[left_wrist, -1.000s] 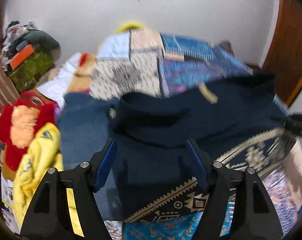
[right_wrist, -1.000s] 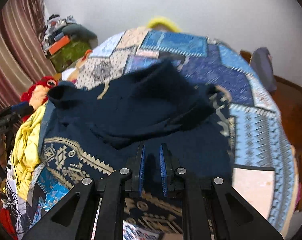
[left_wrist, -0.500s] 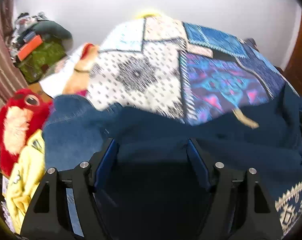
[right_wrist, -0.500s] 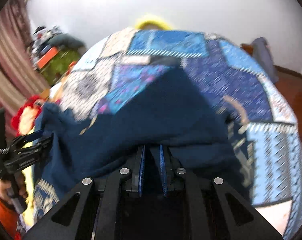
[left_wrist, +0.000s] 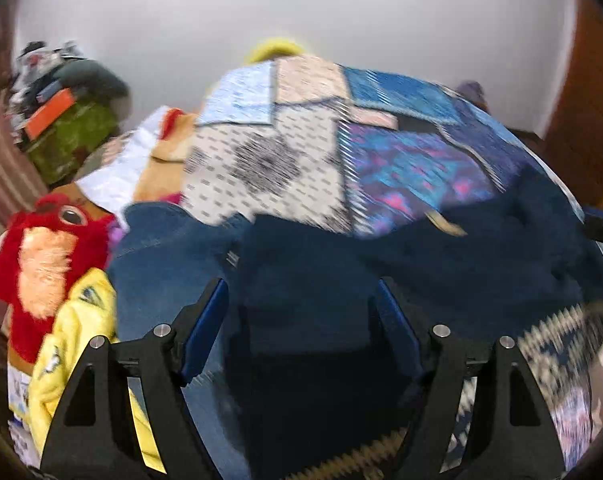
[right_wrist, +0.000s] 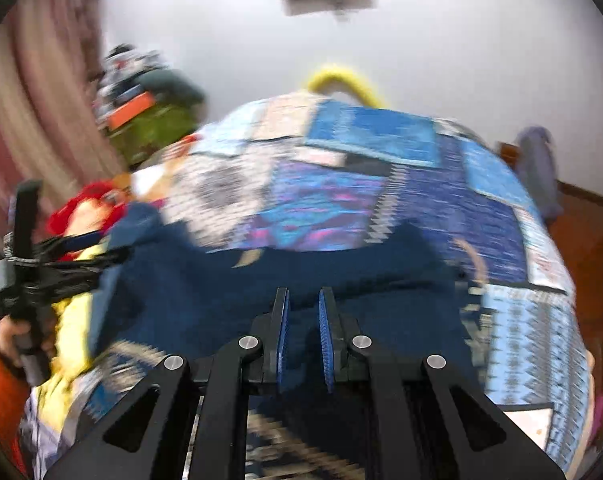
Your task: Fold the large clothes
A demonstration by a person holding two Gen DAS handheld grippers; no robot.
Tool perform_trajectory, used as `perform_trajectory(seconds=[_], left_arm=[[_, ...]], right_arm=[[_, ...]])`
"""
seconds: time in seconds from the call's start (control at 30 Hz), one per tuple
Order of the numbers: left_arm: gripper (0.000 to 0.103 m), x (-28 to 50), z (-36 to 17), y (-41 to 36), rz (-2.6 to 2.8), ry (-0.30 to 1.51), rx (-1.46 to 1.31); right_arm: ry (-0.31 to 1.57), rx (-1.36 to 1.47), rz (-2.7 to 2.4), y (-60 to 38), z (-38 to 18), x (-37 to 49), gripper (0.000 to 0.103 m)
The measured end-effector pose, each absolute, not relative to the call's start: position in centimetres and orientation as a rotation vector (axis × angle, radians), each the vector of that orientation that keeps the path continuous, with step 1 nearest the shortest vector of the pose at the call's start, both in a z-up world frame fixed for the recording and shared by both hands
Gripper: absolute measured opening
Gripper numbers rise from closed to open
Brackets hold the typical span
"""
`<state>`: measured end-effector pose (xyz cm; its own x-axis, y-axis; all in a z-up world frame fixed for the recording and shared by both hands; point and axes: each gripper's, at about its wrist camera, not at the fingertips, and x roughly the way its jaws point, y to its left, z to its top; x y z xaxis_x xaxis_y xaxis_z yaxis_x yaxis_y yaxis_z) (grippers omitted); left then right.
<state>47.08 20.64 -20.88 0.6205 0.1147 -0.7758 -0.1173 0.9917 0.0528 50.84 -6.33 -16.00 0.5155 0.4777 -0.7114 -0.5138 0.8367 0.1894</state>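
A large dark navy garment point(left_wrist: 401, 264) with a beige patterned hem lies across the near part of a patchwork-covered bed point(left_wrist: 309, 152). My left gripper point(left_wrist: 301, 300) is open, its blue pads wide apart over the garment's left part. In the right wrist view the garment point(right_wrist: 261, 280) stretches across the bed point(right_wrist: 381, 184). My right gripper point(right_wrist: 303, 312) is shut on a fold of the navy cloth. The left gripper point(right_wrist: 81, 256) shows at the left edge there, held in a hand at the garment's left end. Both views are motion-blurred.
A red plush toy point(left_wrist: 41, 248) and a yellow garment point(left_wrist: 73, 328) lie at the bed's left side, beside blue denim point(left_wrist: 161, 248). A pile of clutter point(left_wrist: 65, 120) stands by the curtain. A wooden door point(left_wrist: 589, 112) and floor point(right_wrist: 581, 232) are to the right.
The navy garment was lifted and thrown forward from a bunched heap, then settled lower and flatter across the bed. Both grippers swung up and back down. The right stayed shut, the left stayed open.
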Motion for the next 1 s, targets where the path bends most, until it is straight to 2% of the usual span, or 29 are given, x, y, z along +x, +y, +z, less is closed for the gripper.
perform_trajectory(seconds=[0.2, 0.33, 0.47, 0.53, 0.63, 0.83, 1.0], left_arm=[[0.075, 45.7, -25.1, 19.4, 0.104, 0.983, 0.013], [0.084, 45.0, -27.8, 20.7, 0.114, 0.999, -0.052], [0.087, 44.3, -28.0, 20.7, 0.117, 0.968, -0.022], [0.09, 44.2, -28.1, 21.1, 0.127, 0.968, -0.027], [0.09, 43.9, -28.3, 22.1, 0.126, 0.979, -0.087], [0.09, 42.9, -28.3, 22.3, 0.129, 0.988, -0.108], [0.09, 41.4, -28.6, 22.6, 0.129, 1.014, -0.131]], right_arm=[[0.96, -0.161, 0.674, -0.8, -19.2, 50.0, 0.011], [1.045, -0.163, 0.609, -0.2, -22.6, 53.0, 0.01], [0.996, -0.084, 0.516, -2.1, -22.1, 56.3, 0.01], [0.927, -0.167, 0.359, -2.6, -21.5, 57.2, 0.01], [0.948, -0.138, 0.314, -4.4, -21.1, 58.2, 0.011], [0.924, -0.032, 0.559, -5.8, -18.4, 52.0, 0.011], [0.95, -0.224, 0.628, -4.0, -20.3, 46.2, 0.011]])
